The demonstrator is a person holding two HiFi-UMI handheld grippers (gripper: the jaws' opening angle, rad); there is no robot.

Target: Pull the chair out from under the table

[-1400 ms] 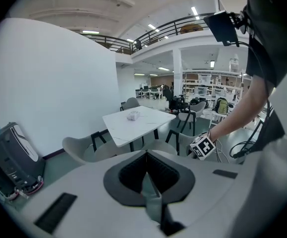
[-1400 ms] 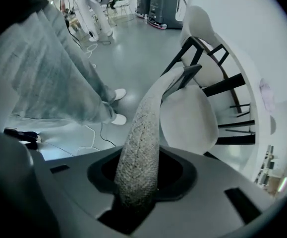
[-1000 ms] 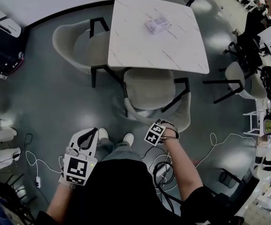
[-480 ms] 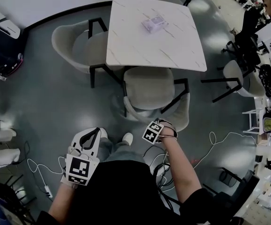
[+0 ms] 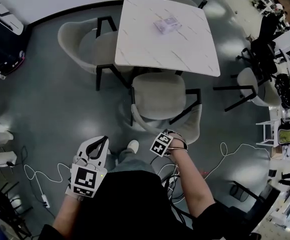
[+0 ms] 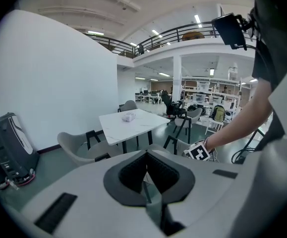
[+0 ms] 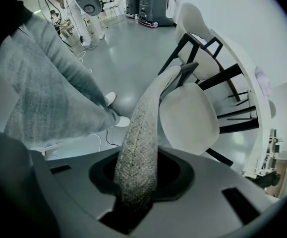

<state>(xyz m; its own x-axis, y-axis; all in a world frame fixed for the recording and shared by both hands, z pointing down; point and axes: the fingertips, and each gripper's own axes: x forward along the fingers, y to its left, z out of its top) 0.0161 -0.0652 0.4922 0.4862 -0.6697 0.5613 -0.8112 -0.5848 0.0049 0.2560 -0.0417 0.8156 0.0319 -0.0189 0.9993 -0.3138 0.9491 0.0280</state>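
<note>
Right gripper clenches the chair backrest mid-frame; a hard tug could slip the pads off that rounded fabric edge. Left gripper is closed up, empty.

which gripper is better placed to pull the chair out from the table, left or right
Right. The right gripper has just been closing its jaws on the chair's backrest. The left gripper is shut and empty, away from it.

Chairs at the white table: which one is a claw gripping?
The near chair, closest to the person: only its backrest is clamped in the right claw.
</note>
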